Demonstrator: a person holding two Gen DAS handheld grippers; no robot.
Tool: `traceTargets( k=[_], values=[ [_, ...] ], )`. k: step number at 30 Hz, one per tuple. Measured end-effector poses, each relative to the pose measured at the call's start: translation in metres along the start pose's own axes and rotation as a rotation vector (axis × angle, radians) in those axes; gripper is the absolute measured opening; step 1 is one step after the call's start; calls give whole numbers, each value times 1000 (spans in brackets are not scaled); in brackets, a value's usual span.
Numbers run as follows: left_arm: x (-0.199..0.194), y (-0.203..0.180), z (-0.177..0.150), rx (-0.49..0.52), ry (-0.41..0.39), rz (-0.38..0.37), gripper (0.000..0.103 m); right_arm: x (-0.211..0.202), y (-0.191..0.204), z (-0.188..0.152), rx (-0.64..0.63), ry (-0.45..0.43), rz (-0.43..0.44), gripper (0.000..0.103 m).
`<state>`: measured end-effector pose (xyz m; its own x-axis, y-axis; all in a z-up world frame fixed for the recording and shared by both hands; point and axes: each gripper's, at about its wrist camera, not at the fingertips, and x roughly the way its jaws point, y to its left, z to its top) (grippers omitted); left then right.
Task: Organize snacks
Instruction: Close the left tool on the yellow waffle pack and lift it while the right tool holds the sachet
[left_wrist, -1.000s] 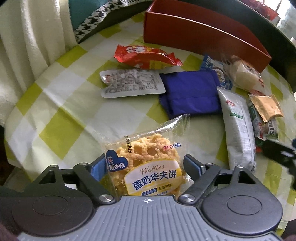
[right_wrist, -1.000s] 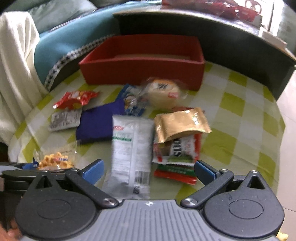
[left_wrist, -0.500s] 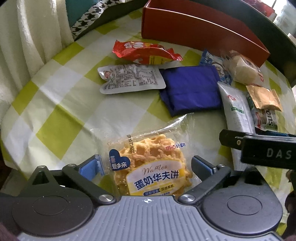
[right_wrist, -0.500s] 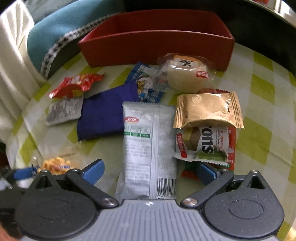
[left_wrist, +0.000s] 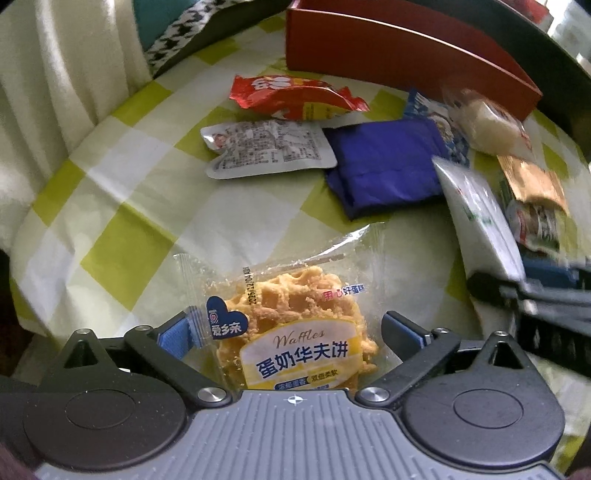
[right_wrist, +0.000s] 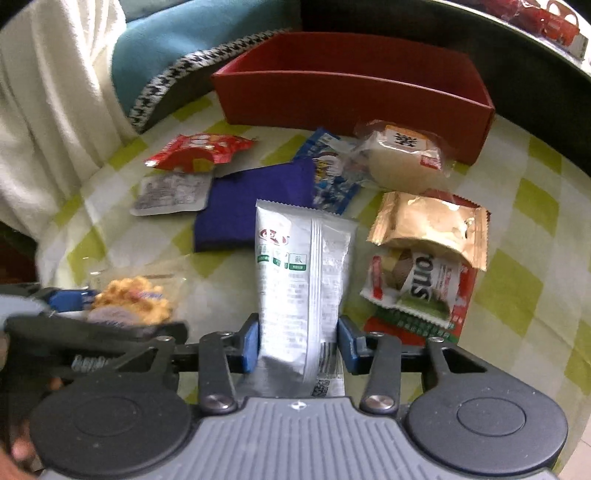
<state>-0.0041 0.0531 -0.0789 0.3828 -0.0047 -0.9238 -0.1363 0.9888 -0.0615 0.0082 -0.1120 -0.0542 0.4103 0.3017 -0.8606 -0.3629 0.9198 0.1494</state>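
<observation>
Two red-green packets (right_wrist: 413, 317), right view only

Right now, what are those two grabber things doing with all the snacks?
A person is tidying snacks off a checked tablecloth. The right gripper has just closed its jaws on the long white packet. The left gripper sits wide open around the waffle packet, not squeezing it. The red box behind looks empty so far.

The left gripper (left_wrist: 291, 330) is a handheld tool with a grey ribbed plastic body, two black round housings with shallow disc recesses, black linkage arms on silver screws, and blue pads on its fingers (left_wrist: 176, 336). The right gripper (right_wrist: 298, 343) matches it, with a small cross mark at the body's front edge.
</observation>
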Motion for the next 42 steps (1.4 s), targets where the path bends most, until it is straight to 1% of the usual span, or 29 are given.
traceTargets(
  k=[3, 5, 7, 9, 11, 12, 13, 15, 16, 19, 21, 22, 24, 25, 26, 27, 28, 29, 30, 32, 34, 37, 39, 42],
  values=[
    [-2, 5, 3, -46, -9, -4, 97, -4, 0, -3, -14, -1, -18, 44],
    [-3, 3, 3, -46, -22, -3, 94, -5, -2, -7, -7, 5, -18, 44],
    [-3, 0, 3, -35, -33, 6, 94, -3, -3, -9, -8, 10, -28, 44],
    [0, -4, 2, -17, -38, 23, 97, 0, -3, -10, -8, 20, -32, 46],
    [3, -5, 3, -22, -41, 34, 103, 6, -2, -10, -1, 36, -45, 50],
    [5, -6, 3, -18, -40, 35, 103, 8, -2, -10, -3, 40, -49, 54],
    [6, -10, 2, 7, -43, 52, 103, 10, -1, -9, -8, 33, -53, 59],
    [7, -15, -2, 37, -64, 70, 103, 13, -1, -8, 0, 16, -67, 63],
    [7, -14, -3, 30, -71, 67, 103, 14, -3, -8, 12, 13, -60, 65],
    [6, -9, -4, 24, -78, 55, 103, 15, -4, -10, -7, -2, -49, 71],
    [5, -9, -8, 29, -98, 56, 103, 15, -6, -13, -11, -15, -33, 75],
    [5, -9, -9, 31, -105, 56, 103, 15, -7, -13, -12, -12, -17, 79],
    [5, -9, -9, 39, -107, 56, 103, 15, -9, -11, -14, 1, 14, 84],
    [4, -9, -10, 41, -106, 55, 103, 15, -8, -11, -18, 7, 11, 84],
    [4, -9, -9, 44, -103, 54, 103, 14, -7, -11, -15, 14, 2, 83],
    [4, -9, -10, 50, -101, 54, 103, 13, -4, -12, -19, 18, -17, 75],
    [3, -9, -10, 53, -99, 51, 103, 11, -1, -11, -45, 19, -50, 57],
    [3, -9, -10, 54, -96, 49, 103, 10, 1, -12, -62, 18, -59, 51],
    [3, -9, -10, 50, -94, 49, 103, 9, 1, -12, -60, 20, -55, 49],
    [-1, -9, -12, 41, -100, 49, 95, 5, 4, -13, -69, 12, -46, 47],
    [-4, -10, -13, 43, -99, 54, 91, 1, 7, -16, -86, -2, -54, 44],
    [-8, -9, -12, 21, -91, 52, 88, -8, 4, -17, -70, -20, -55, 43],
    [-10, -11, -12, 23, -95, 57, 86, -16, 3, -17, -55, -44, -55, 43],
    [-17, -14, -13, 26, -101, 44, 85, -28, 1, -17, -35, -73, -48, 43]
  ],
)
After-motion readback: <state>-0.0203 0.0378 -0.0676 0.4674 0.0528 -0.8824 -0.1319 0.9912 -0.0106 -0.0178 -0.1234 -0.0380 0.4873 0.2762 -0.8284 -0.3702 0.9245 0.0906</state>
